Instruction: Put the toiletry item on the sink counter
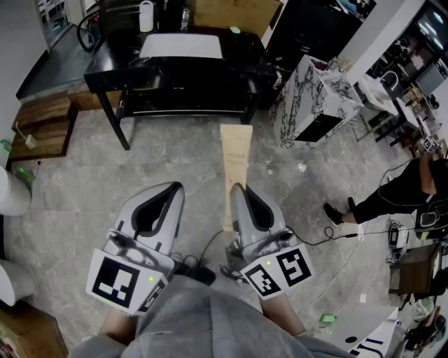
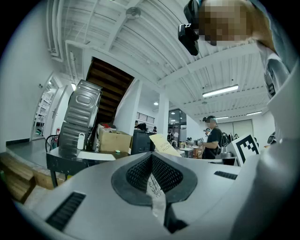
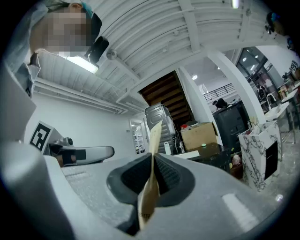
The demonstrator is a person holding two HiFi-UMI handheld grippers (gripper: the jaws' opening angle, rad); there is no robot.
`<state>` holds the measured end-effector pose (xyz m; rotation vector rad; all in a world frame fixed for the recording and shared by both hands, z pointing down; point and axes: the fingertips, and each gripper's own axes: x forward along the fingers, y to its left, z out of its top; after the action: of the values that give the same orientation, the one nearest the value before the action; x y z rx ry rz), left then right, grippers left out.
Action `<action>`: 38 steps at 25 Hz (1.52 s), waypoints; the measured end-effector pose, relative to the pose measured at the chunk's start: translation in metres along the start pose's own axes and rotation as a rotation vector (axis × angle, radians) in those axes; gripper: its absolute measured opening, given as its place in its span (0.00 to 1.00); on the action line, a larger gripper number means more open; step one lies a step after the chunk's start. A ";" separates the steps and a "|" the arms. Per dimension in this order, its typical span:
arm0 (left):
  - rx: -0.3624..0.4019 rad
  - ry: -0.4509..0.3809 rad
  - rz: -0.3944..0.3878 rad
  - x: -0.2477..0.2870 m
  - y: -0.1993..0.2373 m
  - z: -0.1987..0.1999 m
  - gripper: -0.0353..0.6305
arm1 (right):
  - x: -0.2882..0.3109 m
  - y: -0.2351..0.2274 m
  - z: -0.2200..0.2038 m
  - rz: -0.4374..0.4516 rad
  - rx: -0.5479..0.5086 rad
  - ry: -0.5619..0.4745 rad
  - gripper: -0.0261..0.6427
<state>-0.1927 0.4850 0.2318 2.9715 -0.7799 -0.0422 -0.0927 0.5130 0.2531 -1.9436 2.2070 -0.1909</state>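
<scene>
Standing view over a grey tiled floor point(image 1: 77, 175). We see the right gripper point(image 1: 238, 189) point(image 3: 152, 174) with its jaws pressed together on the toiletry item point(image 1: 236, 157) point(image 3: 154, 138), a flat tan paper packet. It is held edge-on by its near end, and its free end points toward the black table point(image 1: 105, 73), above the floor and touching no surface. The left gripper point(image 1: 175, 187) point(image 2: 152, 180) has its jaws closed tip to tip and carries no object. A white printed strip point(image 2: 153, 185) shows where the pads meet. We take it for a label on the pad, though the view is too close to be sure. On the black table, a cardboard box point(image 1: 234, 14) point(image 3: 201, 136) stands at the far edge; its contents are not visible to us. A white bottle point(image 1: 145, 15) stands upright toward the far left corner, and a white sheet point(image 1: 182, 46) lies flat at the middle. Right of the table stands a marble-patterned cabinet point(image 1: 311, 94) point(image 3: 260, 150), with one dark compartment in its front face.
</scene>
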 end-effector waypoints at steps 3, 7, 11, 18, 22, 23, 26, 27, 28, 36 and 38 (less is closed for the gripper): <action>0.005 -0.004 -0.002 0.001 0.007 -0.001 0.06 | 0.007 0.001 -0.003 0.000 -0.005 -0.003 0.06; 0.008 -0.006 -0.011 0.000 0.012 -0.001 0.06 | 0.011 0.005 -0.003 -0.008 -0.009 -0.009 0.06; 0.007 -0.014 -0.020 -0.003 0.018 0.001 0.06 | 0.013 0.010 -0.003 -0.021 -0.013 -0.016 0.06; 0.002 -0.024 -0.030 -0.010 0.036 0.003 0.06 | 0.017 0.008 -0.005 -0.102 0.012 -0.024 0.06; -0.002 -0.030 -0.035 -0.017 0.047 0.002 0.06 | 0.018 0.012 -0.009 -0.130 0.014 -0.028 0.06; -0.002 -0.031 -0.036 -0.019 0.049 0.002 0.06 | 0.018 0.013 -0.010 -0.137 0.014 -0.030 0.06; -0.002 -0.029 -0.042 -0.025 0.056 0.001 0.06 | 0.018 0.017 -0.013 -0.157 0.017 -0.035 0.06; -0.002 -0.030 -0.043 -0.027 0.059 0.000 0.06 | 0.019 0.019 -0.015 -0.163 0.019 -0.035 0.06; -0.003 -0.032 -0.043 -0.029 0.062 0.000 0.06 | 0.020 0.021 -0.017 -0.168 0.021 -0.035 0.06; -0.022 -0.049 -0.036 -0.044 0.084 0.000 0.06 | 0.027 0.041 -0.024 -0.170 0.038 -0.035 0.06; -0.033 -0.052 -0.034 -0.045 0.088 0.000 0.06 | 0.028 0.043 -0.022 -0.170 0.032 -0.038 0.06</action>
<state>-0.2749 0.4311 0.2385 2.9632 -0.7273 -0.1326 -0.1422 0.4898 0.2636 -2.0995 2.0031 -0.2113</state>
